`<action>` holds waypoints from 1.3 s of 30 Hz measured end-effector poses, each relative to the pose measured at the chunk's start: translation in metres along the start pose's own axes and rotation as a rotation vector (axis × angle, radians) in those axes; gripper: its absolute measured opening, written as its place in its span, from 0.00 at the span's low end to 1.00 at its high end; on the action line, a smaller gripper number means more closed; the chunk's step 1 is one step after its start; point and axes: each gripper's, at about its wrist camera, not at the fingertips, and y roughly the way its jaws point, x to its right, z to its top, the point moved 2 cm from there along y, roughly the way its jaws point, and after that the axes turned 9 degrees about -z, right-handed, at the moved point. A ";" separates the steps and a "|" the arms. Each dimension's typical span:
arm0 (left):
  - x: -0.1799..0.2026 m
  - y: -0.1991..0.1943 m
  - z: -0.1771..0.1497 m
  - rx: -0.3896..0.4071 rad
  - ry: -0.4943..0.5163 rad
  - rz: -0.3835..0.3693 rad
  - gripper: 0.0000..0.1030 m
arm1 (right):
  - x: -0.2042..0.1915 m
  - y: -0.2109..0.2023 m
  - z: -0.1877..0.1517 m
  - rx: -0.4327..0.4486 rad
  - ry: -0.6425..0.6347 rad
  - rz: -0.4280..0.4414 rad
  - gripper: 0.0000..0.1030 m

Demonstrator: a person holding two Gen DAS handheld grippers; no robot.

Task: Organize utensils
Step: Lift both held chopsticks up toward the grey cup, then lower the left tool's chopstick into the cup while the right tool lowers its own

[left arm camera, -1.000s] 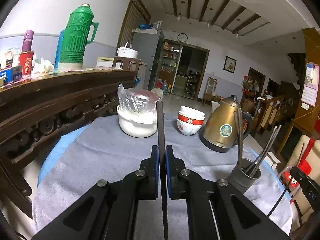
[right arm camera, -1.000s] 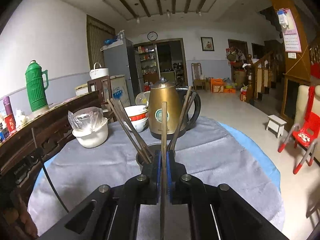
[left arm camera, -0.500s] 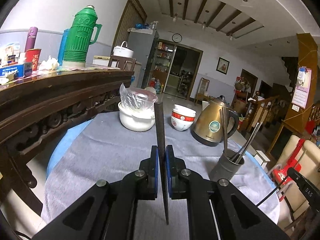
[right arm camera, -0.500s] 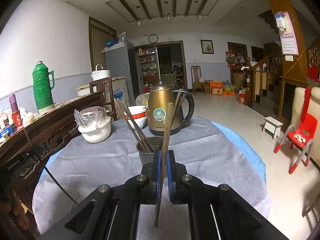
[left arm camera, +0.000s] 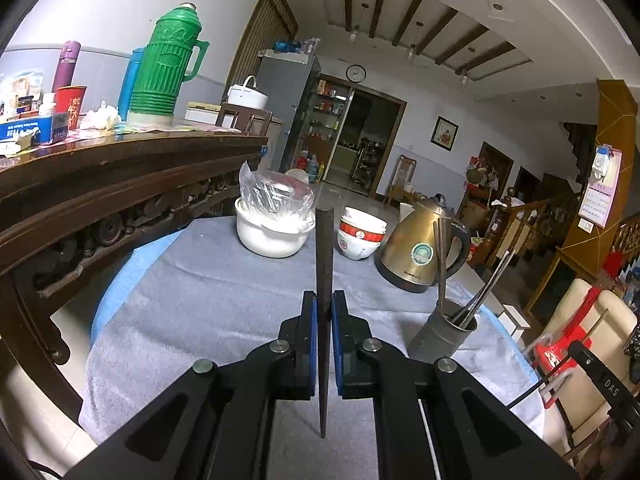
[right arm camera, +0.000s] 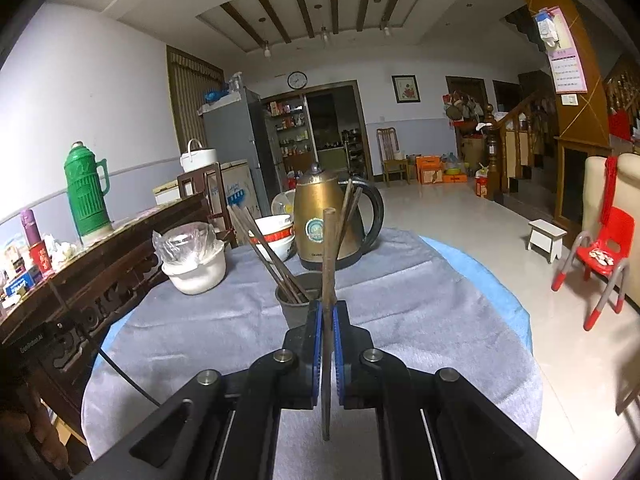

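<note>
Chopsticks (left arm camera: 323,264) (right arm camera: 329,256), one pinched upright in each hand's fingers (left arm camera: 308,320) above the bench (left arm camera: 200,300), should drop tip-first into the cup (left arm camera: 444,338) (already holding others), one at a time.

I saw a big room with pale walls (right arm camera: 100,92) and a white ceiling with dark wooden beams (right arm camera: 304,12) and small lights. A glossy tiled floor (right arm camera: 460,216) ran to a far doorway (right arm camera: 332,128) under a round wall clock (right arm camera: 297,79). A grey fridge (right arm camera: 236,140) stood left of it. A carved dark wood sideboard (left arm camera: 100,184) ran along the left, a wooden staircase (right arm camera: 520,128) rose far right, and a red child's chair (right arm camera: 608,248) sat near right.
</note>
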 end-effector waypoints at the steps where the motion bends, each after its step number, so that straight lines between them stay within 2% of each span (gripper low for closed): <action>1: 0.002 0.001 0.001 -0.005 0.004 0.004 0.07 | 0.000 0.000 0.001 0.002 0.003 0.003 0.06; 10: 0.019 0.024 0.010 -0.103 0.055 0.087 0.07 | 0.001 0.002 0.016 0.029 0.030 0.031 0.06; 14: 0.024 0.028 0.012 -0.131 0.072 0.097 0.07 | -0.002 -0.001 0.019 0.036 0.041 0.042 0.06; 30: 0.031 0.036 0.016 -0.172 0.081 0.088 0.07 | -0.005 -0.003 0.024 0.041 0.042 0.054 0.06; 39: 0.023 0.044 0.020 -0.206 -0.003 0.033 0.07 | -0.005 -0.002 0.035 0.048 0.054 0.055 0.06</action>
